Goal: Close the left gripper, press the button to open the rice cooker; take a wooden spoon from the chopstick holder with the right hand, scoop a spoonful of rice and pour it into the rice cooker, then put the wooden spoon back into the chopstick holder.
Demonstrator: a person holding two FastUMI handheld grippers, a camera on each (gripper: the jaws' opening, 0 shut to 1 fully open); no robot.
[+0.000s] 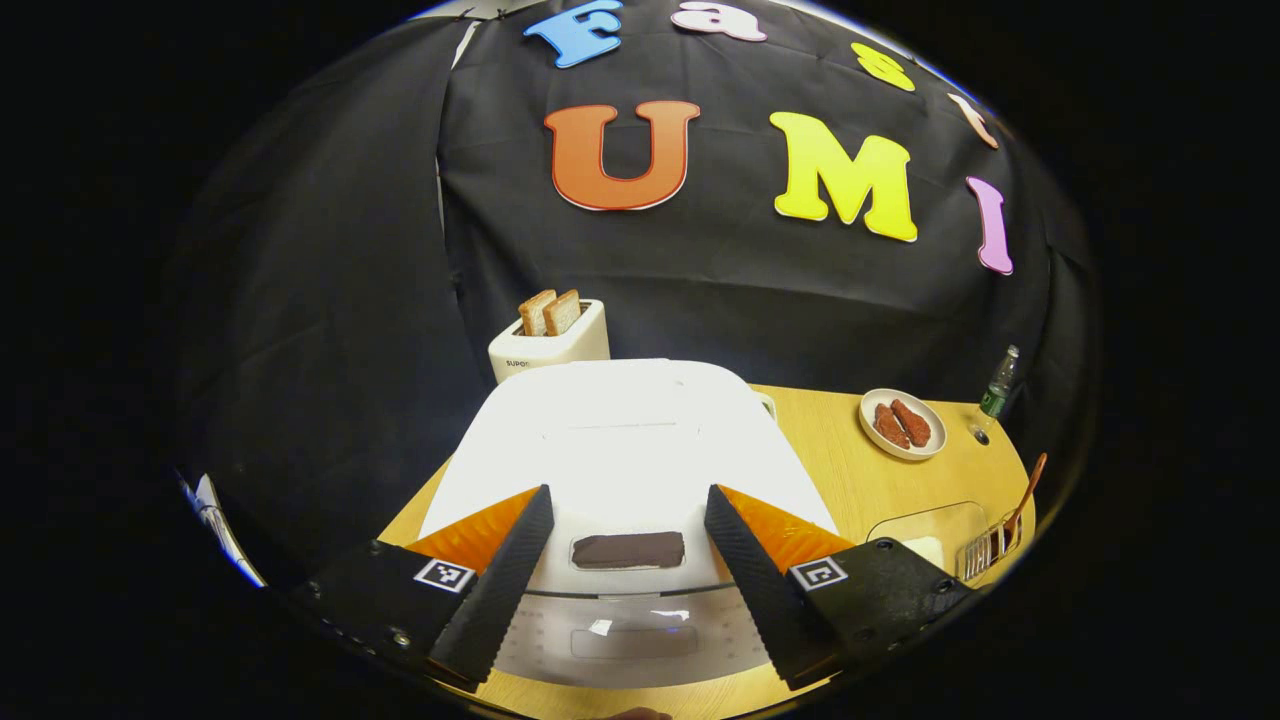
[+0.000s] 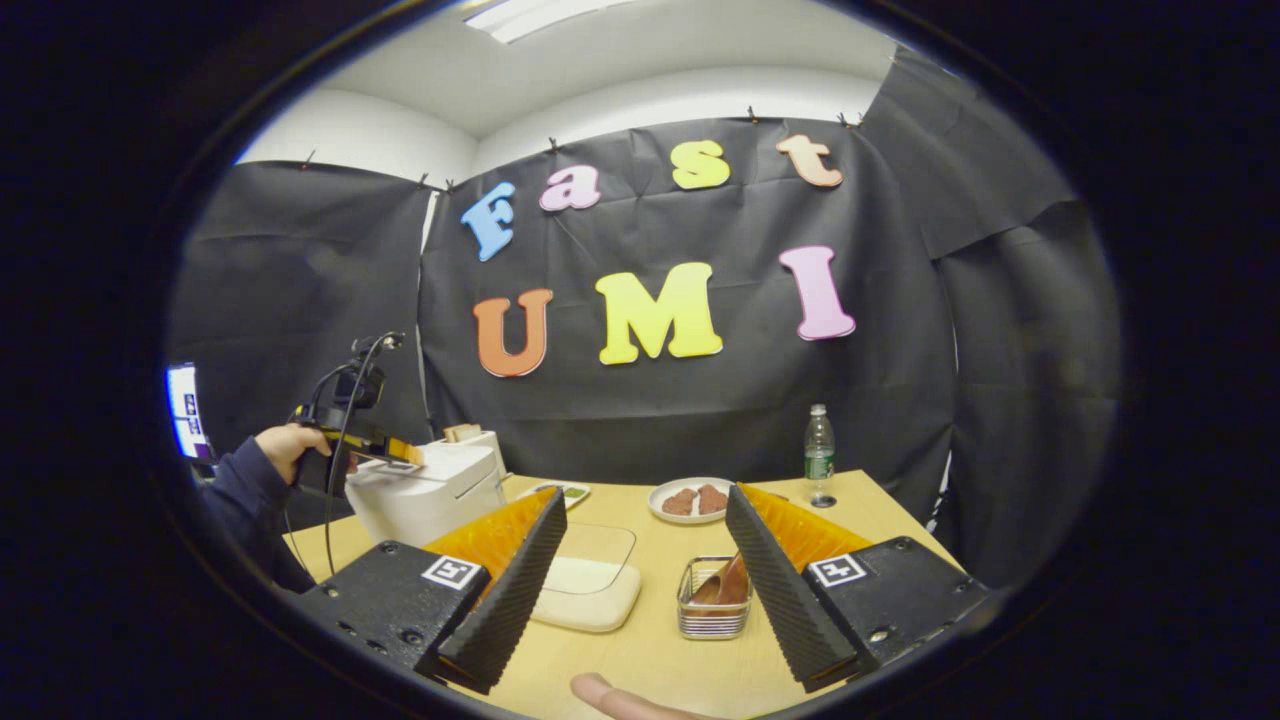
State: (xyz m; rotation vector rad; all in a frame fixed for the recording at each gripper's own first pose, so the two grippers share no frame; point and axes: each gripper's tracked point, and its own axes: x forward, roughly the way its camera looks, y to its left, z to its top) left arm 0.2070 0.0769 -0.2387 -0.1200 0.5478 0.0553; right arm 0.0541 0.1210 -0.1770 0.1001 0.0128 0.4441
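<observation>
My left tool [image 1: 628,545] hangs wide over the cooker [image 1: 620,440] with its button [image 1: 628,550] between the fingers, so pressing unclosed could straddle and miss it, while my right tool [image 2: 645,560], also wide, waits near the spoon [image 2: 728,583] in its holder [image 2: 712,612].

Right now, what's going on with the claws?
Left claw open over closed rice cooker. Right claw open, empty. Wooden spoon in chopstick holder. Nothing blocking.
</observation>
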